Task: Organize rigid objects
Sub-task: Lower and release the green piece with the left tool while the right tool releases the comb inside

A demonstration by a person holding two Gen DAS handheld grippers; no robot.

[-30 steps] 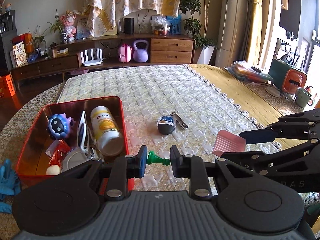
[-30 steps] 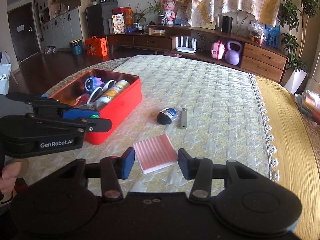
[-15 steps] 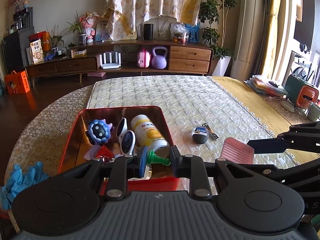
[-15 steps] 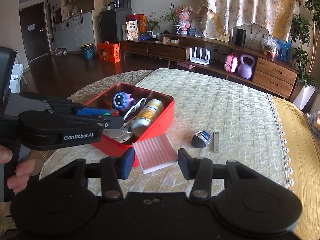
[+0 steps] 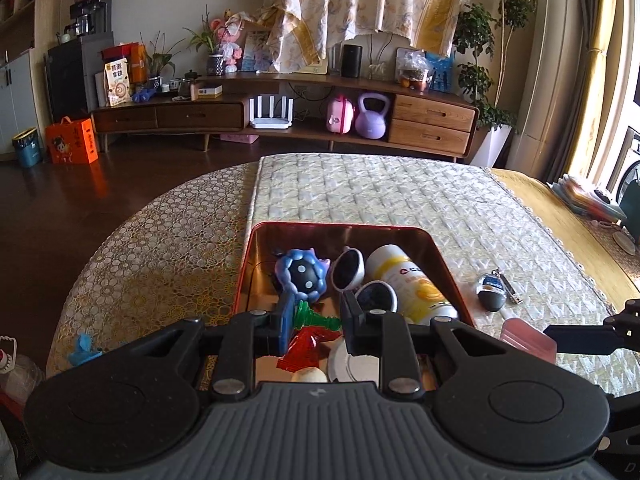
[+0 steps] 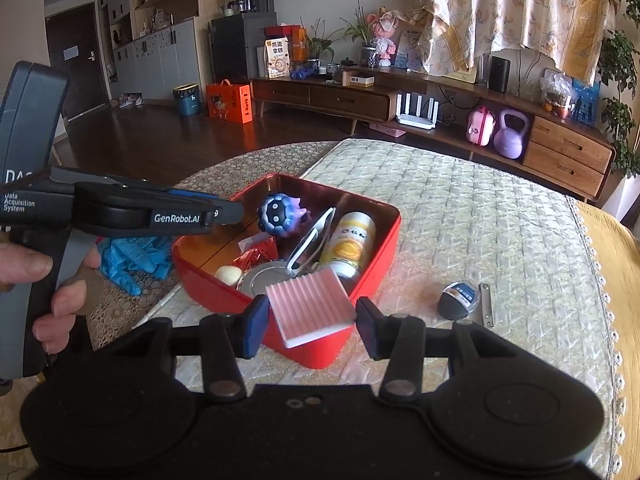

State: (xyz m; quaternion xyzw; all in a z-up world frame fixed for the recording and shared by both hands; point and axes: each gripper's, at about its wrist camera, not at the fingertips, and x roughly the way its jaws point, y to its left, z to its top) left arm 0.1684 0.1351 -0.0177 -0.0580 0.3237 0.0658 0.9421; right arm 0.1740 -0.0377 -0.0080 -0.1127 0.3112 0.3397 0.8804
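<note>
**Daylight from my right, soft focus at the rim**

Sun pours through the window [image 5: 624,92] on my right, washing that edge out. My own bodies sit dark. Fisheye bends the sideboard [image 6: 440,100]. Both views are sharp, with mild edge softness.

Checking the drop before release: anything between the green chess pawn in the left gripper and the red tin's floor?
The left gripper holds the green chess pawn over the open red tin, no lid. Directly below lie a red wrapper and a round metal lid, so it would land on those, not bare floor.
</note>
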